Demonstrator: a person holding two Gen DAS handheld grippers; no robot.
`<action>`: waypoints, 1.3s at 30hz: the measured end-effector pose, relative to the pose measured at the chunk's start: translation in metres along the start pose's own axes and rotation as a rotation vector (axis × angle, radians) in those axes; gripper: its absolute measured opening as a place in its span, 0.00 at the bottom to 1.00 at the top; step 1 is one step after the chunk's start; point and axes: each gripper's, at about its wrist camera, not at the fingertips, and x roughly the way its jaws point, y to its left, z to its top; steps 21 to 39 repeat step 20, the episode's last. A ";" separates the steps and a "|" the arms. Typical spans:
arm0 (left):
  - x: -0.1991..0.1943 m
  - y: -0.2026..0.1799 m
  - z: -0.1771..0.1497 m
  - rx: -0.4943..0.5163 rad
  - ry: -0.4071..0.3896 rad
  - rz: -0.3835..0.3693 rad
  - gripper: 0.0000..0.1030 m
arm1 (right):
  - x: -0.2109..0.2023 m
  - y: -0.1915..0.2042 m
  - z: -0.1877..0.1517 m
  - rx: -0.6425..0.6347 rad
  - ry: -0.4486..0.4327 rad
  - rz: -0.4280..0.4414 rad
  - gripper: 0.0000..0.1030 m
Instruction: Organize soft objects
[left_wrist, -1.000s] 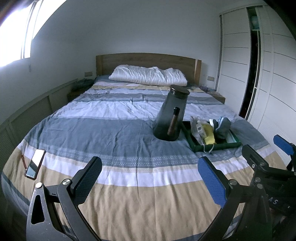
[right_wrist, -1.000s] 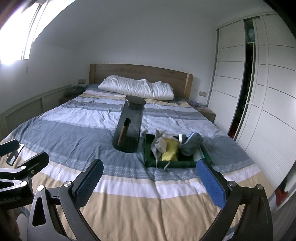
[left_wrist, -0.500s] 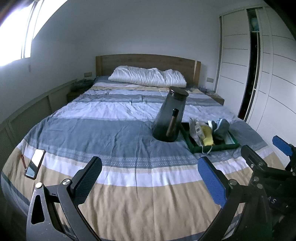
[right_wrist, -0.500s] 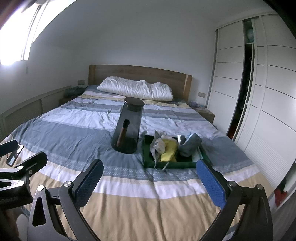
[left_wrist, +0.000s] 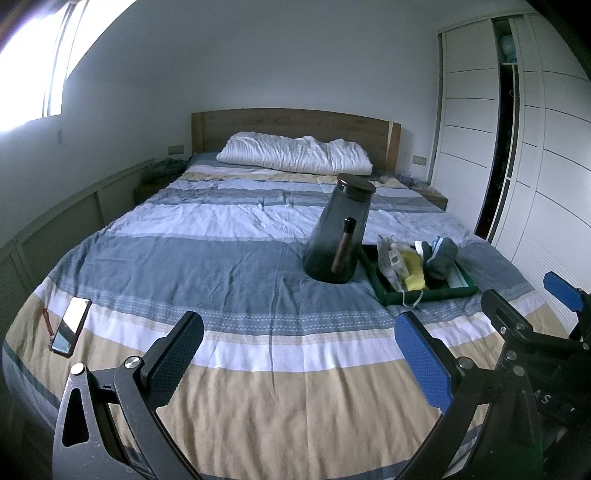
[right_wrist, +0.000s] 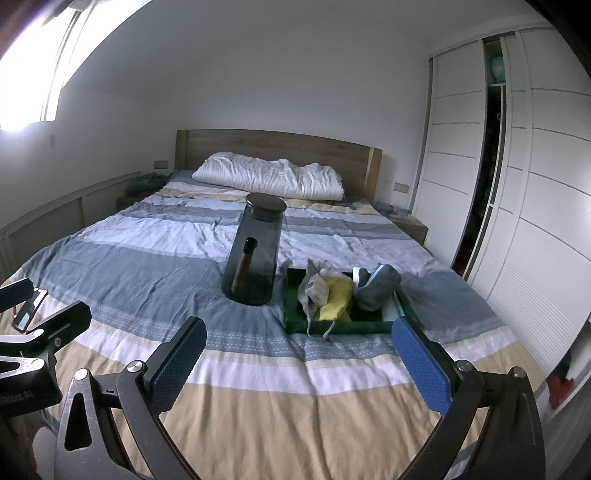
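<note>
A wide bed (left_wrist: 236, 266) is covered by a creased, striped quilt in bands of grey-blue, white and tan, with a narrow patterned border between bands. A crumpled white pillow (left_wrist: 295, 153) is laid against a flat wooden headboard (left_wrist: 291, 122).

Near the right side of the bed a shallow, rectangular green tray (right_wrist: 295, 325) is seen, with low straight walls. The soft objects are heaped inside it: a pale, wrinkled drawstring pouch (right_wrist: 314, 290) whose cord is draped over the front wall, a yellow cloth (right_wrist: 336, 297) and a rolled grey bundle (right_wrist: 378, 286) with a light blue edge. Just left of the tray a tall, smoky translucent jug (right_wrist: 255, 254) is stood, tapered towards a dark round lid, with a slim brown cylinder visible in it. The two appear to touch or nearly so; which cannot be told.

A glossy phone (left_wrist: 70, 326) in a red case is laid close to the bed's left edge.

The left gripper (left_wrist: 295, 354) is held spread wide with nothing between its finely dotted blue pads, above the tan band at the foot of the bed. The right gripper (right_wrist: 295, 354) is likewise spread wide and empty, pointed towards the tray. A broad stretch of bare quilt is left between both grippers and the tray. White panelled wardrobe doors (right_wrist: 535, 184) are ranged along the right, one gap left dark.
</note>
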 end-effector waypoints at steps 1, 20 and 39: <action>0.000 0.001 0.000 0.001 -0.001 0.002 0.99 | 0.000 0.000 0.000 0.000 0.000 0.000 1.00; -0.002 -0.001 0.000 0.001 0.001 -0.001 0.99 | 0.000 -0.001 -0.001 0.002 0.005 -0.009 1.00; -0.002 -0.001 0.000 0.001 0.001 -0.001 0.99 | 0.000 -0.001 -0.001 0.002 0.005 -0.009 1.00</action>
